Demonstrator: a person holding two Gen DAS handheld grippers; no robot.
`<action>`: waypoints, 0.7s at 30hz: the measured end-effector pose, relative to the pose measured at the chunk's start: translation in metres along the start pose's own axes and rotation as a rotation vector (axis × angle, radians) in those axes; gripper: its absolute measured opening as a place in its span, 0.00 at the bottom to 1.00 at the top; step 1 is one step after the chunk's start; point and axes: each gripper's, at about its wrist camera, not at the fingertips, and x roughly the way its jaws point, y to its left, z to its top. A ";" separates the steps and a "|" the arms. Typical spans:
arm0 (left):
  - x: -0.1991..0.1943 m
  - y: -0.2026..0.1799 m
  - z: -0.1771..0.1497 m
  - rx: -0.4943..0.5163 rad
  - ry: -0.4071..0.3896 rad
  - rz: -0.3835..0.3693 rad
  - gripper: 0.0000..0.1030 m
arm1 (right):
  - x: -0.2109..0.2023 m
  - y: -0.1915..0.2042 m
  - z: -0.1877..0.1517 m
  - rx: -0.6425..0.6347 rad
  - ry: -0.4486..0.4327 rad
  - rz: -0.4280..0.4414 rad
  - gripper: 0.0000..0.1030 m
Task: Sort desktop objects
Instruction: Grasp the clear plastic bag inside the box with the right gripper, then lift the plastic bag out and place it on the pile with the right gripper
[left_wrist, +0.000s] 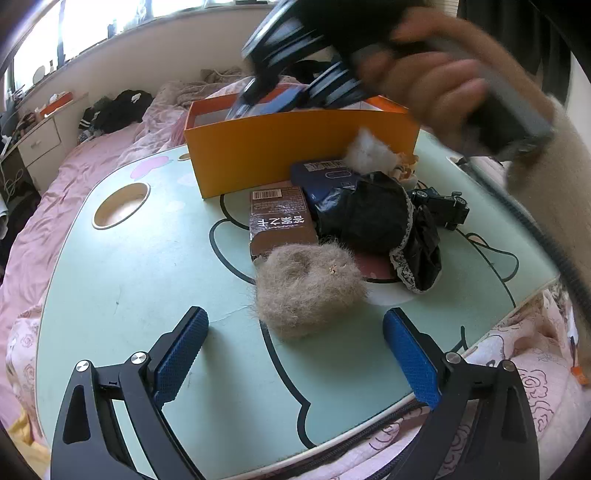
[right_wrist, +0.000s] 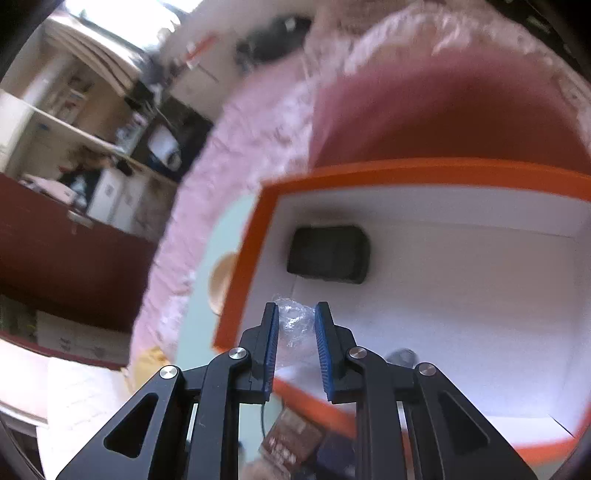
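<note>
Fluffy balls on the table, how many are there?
2. A tan fluffy ball lies nearest, in front of the brown packet. A white fluffy ball sits beside the orange box. The black cloth may hide more.

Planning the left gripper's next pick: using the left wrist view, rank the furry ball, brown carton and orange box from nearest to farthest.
From the left gripper:
1. Furry ball, just ahead between the fingers.
2. Brown carton, behind it, mid-table.
3. Orange box, at the far edge.

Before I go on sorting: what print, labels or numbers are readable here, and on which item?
"宇治之抹": my best reading of the large white characters, seen upside down, on the brown box.
Barcode and fine print on the same box: too small to read.
White label print on the dark blue packet: too small to read.
Right wrist view: too blurred, nothing legible.
</note>
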 end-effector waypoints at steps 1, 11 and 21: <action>0.000 -0.001 0.000 0.000 0.000 0.000 0.93 | -0.013 0.000 -0.004 -0.006 -0.031 0.009 0.19; 0.000 0.001 0.000 0.000 0.000 0.000 0.93 | -0.107 -0.032 -0.104 -0.024 -0.234 0.018 0.20; 0.001 0.004 0.001 -0.007 0.002 0.002 0.93 | -0.106 -0.053 -0.170 -0.110 -0.311 -0.154 0.50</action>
